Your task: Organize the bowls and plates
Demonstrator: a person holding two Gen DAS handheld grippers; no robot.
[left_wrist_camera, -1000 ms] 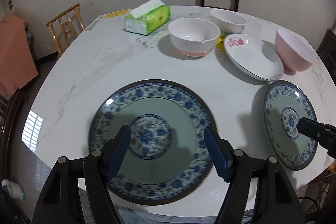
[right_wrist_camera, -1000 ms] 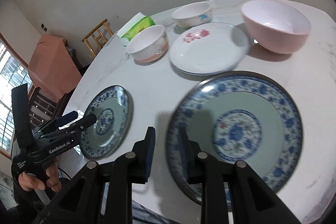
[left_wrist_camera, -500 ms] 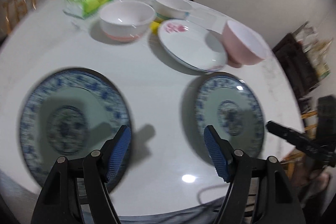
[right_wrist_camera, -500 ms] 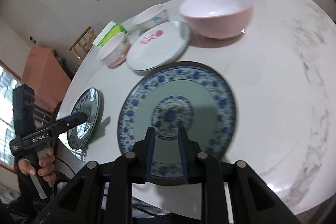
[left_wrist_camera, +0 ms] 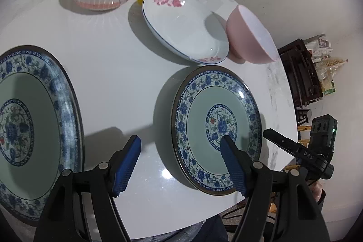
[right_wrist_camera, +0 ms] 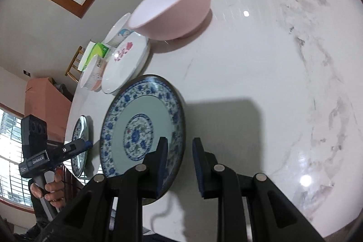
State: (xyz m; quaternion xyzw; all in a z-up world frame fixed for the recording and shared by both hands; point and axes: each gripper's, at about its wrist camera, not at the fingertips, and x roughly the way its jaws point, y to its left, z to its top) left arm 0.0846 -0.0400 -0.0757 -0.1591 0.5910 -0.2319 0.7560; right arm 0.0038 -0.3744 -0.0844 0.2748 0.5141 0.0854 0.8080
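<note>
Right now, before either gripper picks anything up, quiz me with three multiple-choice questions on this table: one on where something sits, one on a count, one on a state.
1. Where does the pink bowl stand?
A. Beside the flowered white plate
B. On a chair
C. On the floor

2. How many blue-patterned plates are out?
A. One
B. Two
C. Four

3. What state is the left gripper in?
A. Shut on a bowl
B. Open, holding nothing
C. Shut on a spoon

Answers: 1 A, the bowl sits right next to that plate's rim. 2 B, one lies left and one right in the left wrist view. 3 B, its jaws stand wide apart with nothing gripped.
</note>
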